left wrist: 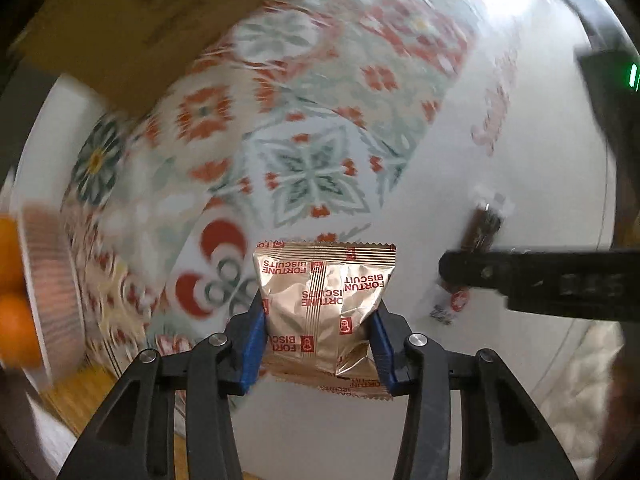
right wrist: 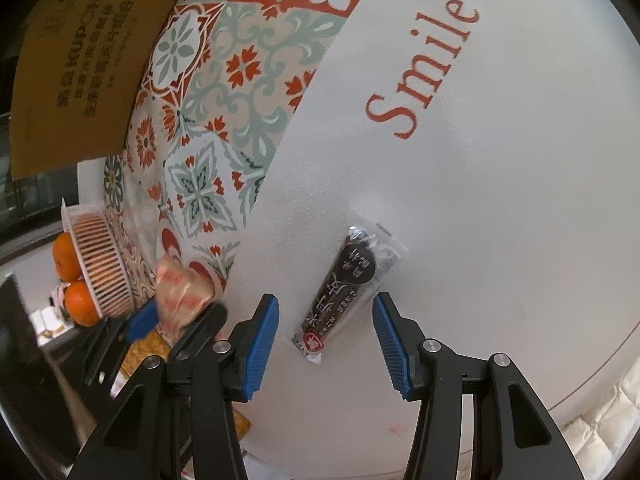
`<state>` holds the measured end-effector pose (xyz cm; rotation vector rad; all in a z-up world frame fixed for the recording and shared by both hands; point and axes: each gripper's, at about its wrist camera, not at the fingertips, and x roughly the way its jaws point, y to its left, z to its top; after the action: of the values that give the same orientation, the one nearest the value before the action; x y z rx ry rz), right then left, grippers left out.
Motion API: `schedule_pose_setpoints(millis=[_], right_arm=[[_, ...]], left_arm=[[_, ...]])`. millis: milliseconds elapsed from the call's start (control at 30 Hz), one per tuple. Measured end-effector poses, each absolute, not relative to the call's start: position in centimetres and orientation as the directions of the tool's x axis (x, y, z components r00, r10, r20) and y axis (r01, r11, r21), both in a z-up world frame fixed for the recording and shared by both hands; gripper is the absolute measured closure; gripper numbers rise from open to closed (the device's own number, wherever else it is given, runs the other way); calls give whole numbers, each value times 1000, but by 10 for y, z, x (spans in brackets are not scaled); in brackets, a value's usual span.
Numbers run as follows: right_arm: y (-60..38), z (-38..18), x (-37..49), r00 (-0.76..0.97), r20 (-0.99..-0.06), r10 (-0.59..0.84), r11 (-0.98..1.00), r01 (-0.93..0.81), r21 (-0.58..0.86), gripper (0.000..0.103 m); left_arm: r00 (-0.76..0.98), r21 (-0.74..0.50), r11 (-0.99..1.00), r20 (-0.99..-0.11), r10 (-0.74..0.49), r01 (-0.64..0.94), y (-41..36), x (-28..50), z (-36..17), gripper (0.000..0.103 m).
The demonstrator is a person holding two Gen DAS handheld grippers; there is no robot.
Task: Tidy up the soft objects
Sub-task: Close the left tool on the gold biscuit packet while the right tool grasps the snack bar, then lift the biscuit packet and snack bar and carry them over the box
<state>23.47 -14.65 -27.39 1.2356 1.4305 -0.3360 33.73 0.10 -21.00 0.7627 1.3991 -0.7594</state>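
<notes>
My left gripper (left wrist: 320,312) is shut on a gold "Fortune Biscuits" packet (left wrist: 324,300) and holds it above the patterned tablecloth (left wrist: 312,172). The packet also shows, blurred, in the right wrist view (right wrist: 182,292) with the left gripper (right wrist: 176,316). A dark snack bar in a clear wrapper (right wrist: 348,288) lies on the white part of the table. My right gripper (right wrist: 326,316) is open, its blue pads on either side of the bar's near end, not touching. In the left wrist view the bar (left wrist: 480,232) lies partly behind the right gripper's finger (left wrist: 520,272).
A cardboard box (right wrist: 80,68) stands at the back left. A slatted white basket (right wrist: 100,264) with oranges (right wrist: 80,300) sits at the left edge. The white tabletop (right wrist: 500,200) bears red lettering. A pale cushion (right wrist: 600,420) lies past the table's right edge.
</notes>
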Motion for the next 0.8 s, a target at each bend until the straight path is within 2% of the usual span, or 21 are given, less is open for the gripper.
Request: schedule_pose_setpoints(millis=[100, 233, 400, 633, 800], right_arm=[[-140, -273, 239, 196, -865, 461, 433, 802, 412, 53], [-133, -269, 250, 164, -895, 415, 534, 752, 386, 70], [-124, -269, 260, 146, -912, 383, 616, 696, 370, 79], [-94, -260, 279, 123, -959, 255, 782, 557, 279, 79], [-72, -255, 284, 134, -980, 146, 879, 437, 190, 79]], left_arm=[[33, -34, 669, -996, -86, 743, 28, 347, -193, 58], [90, -43, 759, -987, -133, 649, 47, 341, -176, 58], [126, -125, 847, -967, -220, 517, 62, 334, -173, 58], [140, -220, 923, -951, -275, 316, 94, 313, -196, 58], [135, -231, 938, -953, -272, 257, 106, 304, -208, 58]])
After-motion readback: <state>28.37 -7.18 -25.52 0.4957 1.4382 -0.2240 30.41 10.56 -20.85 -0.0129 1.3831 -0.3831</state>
